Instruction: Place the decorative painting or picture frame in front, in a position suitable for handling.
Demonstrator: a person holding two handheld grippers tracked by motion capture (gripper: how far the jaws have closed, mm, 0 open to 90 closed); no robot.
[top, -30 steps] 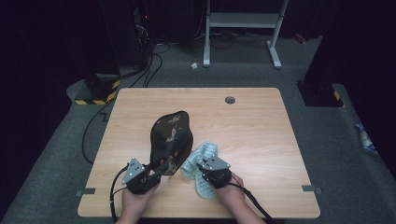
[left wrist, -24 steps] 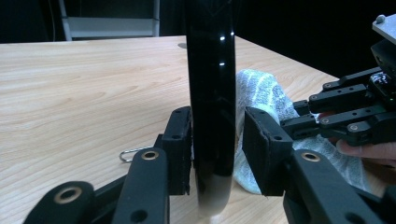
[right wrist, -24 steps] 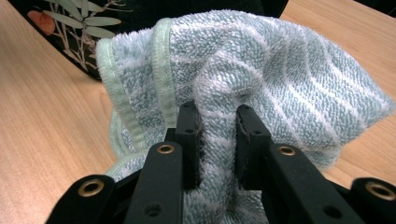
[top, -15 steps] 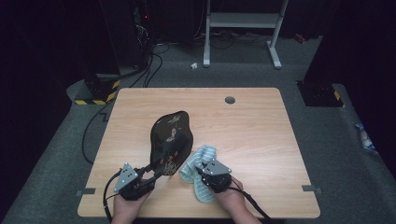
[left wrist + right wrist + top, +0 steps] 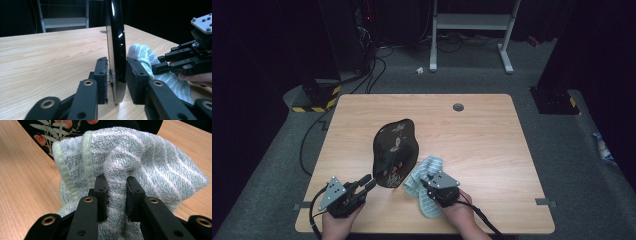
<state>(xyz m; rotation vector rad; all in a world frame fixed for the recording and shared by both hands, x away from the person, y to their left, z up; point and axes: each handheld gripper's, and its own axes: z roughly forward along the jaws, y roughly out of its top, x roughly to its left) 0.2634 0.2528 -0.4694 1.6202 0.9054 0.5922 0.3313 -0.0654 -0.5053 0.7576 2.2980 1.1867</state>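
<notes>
A glossy black plate with a painted leaf-and-flower pattern stands tilted up on its edge near the table's front. My left gripper is shut on its lower left rim. In the left gripper view the rim rises upright between the two pads of that gripper. A pale blue striped towel lies bunched just right of the plate. My right gripper is shut on a fold of the towel, and its jaws pinch the pile. The right gripper also shows beside the towel.
The wooden table has a round cable hole at the back. Both hands sit close to its front edge. Beyond the table are a white metal stand, cables on grey carpet and a yellow-black striped block.
My left hand and gripper have slid left and back toward the front edge, still on the plate's rim. The plate and the right gripper with the towel have barely shifted.
</notes>
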